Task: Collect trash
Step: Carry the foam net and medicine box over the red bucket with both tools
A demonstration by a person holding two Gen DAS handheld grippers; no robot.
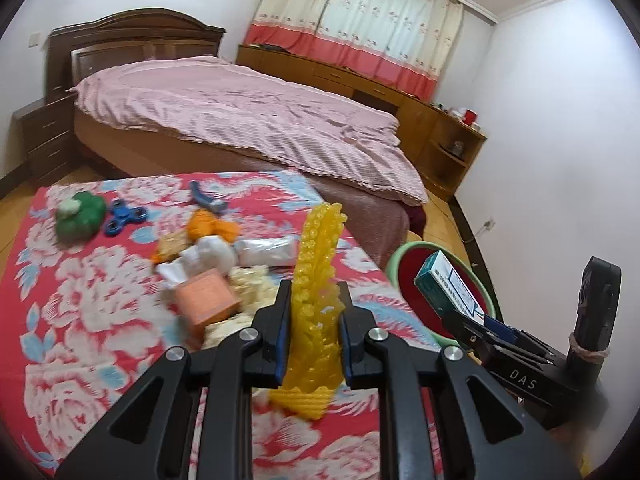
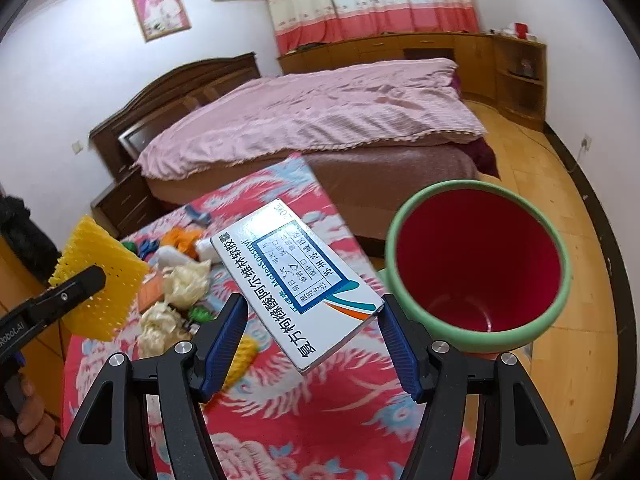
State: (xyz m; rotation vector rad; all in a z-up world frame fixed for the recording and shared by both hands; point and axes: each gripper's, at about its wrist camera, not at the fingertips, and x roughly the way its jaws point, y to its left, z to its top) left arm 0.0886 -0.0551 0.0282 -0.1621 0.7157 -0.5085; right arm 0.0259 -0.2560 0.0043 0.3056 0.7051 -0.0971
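Note:
My left gripper (image 1: 315, 286) is shut on a yellow foam net sleeve (image 1: 318, 248), which stands up between the pads above the table. My right gripper (image 2: 313, 302) is shut on a white and blue medicine box (image 2: 296, 276), held tilted between its blue pads. Just right of that box stands a bin with a green rim and red inside (image 2: 480, 240). In the left wrist view the same box (image 1: 448, 284) hangs in front of the bin (image 1: 400, 268). The right wrist view shows the yellow net (image 2: 100, 280) at the left edge.
The table's red floral cloth (image 1: 100, 300) carries crumpled paper (image 2: 186, 280), a tissue pack (image 1: 266, 250), an orange box (image 1: 204, 298), orange peel (image 1: 212, 226), a blue fidget spinner (image 1: 122, 218) and a green toy (image 1: 80, 216). A bed with a pink cover (image 1: 240, 120) stands behind.

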